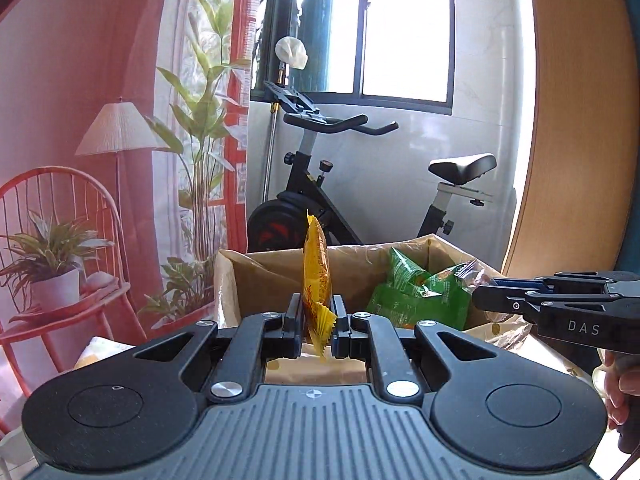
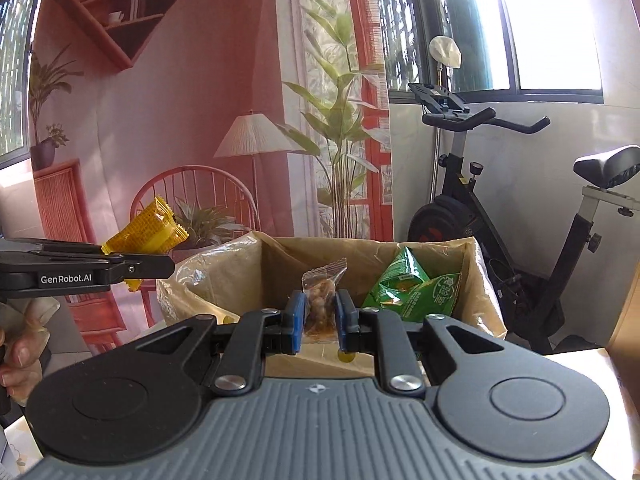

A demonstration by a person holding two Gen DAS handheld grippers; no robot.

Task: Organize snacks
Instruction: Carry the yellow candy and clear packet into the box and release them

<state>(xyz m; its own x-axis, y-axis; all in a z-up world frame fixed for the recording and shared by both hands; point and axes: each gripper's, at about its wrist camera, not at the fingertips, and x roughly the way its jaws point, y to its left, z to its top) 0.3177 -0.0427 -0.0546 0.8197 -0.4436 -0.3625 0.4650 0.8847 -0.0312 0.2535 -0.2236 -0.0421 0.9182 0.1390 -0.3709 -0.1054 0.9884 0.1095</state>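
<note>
The left gripper (image 1: 317,322) is clamped tight on the crimped lower end of a yellow snack packet (image 1: 316,268), which stands upright between its fingers and rises above them, in front of the near wall of an open cardboard box (image 1: 276,268). The right gripper (image 2: 320,320) is closed on a clear-wrapped brown snack (image 2: 320,300), the wrapper's top poking up just above the blue pads (image 2: 297,318), held over the near edge of the same box. Green snack bags (image 2: 416,286) lie inside the box against its right wall, apart from both grippers.
</note>
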